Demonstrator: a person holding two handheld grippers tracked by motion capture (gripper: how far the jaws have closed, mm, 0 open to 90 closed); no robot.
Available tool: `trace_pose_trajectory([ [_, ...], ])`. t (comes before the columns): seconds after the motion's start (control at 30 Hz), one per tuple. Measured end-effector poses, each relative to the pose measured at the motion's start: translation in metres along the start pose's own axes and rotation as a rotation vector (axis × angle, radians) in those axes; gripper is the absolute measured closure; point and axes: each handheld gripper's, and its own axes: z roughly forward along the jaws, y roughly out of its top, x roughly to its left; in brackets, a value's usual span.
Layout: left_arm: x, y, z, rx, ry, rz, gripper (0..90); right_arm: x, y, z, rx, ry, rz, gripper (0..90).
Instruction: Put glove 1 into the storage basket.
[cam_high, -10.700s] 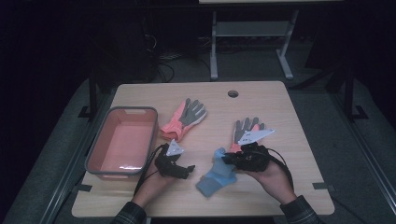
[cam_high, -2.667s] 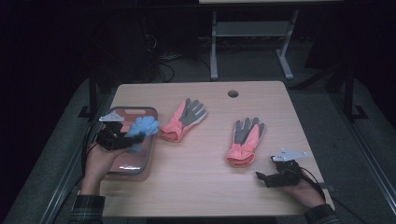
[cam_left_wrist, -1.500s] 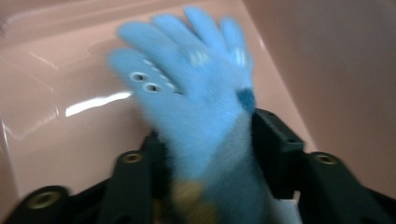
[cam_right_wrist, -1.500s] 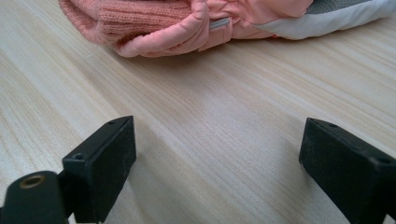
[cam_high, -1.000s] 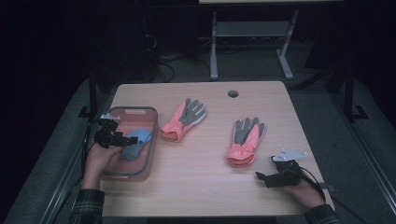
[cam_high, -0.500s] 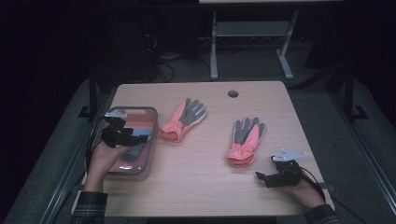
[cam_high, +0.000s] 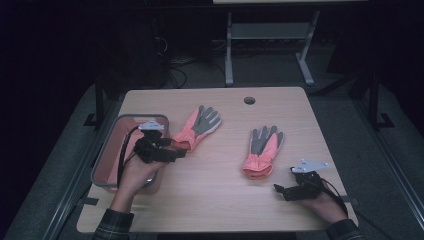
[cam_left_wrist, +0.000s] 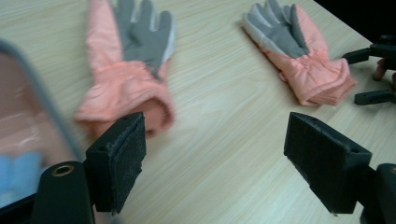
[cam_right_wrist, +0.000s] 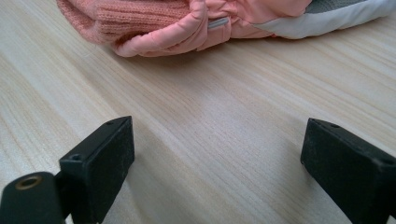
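Nearby, the wide-open, empty left gripper (cam_left_wrist: 215, 158) faces a puffy quilted pink glove (cam_left_wrist: 126, 70) with grey palm.

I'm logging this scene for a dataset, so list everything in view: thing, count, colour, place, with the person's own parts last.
Gloves: 2, coral-pink with grey palms; left glove beside the bin, right glove at centre-right, both flat on the table.
Blue item: 1, light blue, blurred, lying inside the bin.
Bin: 1, pink with grey rim, at the table's left edge.
Table: 1, light wood, with a round hole near its far edge.
Metal stand: 1, grey, on the floor behind the table.
Left gripper: 1, black, open, at the bin's right rim, facing the left glove's cuff.
Right gripper: 1, black, open, low over the table near the right glove's cuff.
Hands: 2, each holding a gripper.
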Motion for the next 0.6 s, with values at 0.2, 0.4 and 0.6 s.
trace_pose_trajectory([
  [0.2,-0.023,-0.003,0.021,0.026,-0.036,0.035,20.5,-0.001,0.001,-0.001,0.017,0.005,-0.010,9.6],
  [0.4,-0.036,-0.011,0.040,0.073,-0.051,0.088,20.5,-0.001,0.005,-0.003,0.072,0.017,-0.017,10.2],
  [0.6,-0.048,-0.024,0.058,0.116,-0.051,0.136,20.8,-0.006,0.015,-0.013,0.072,0.011,-0.018,18.3],
])
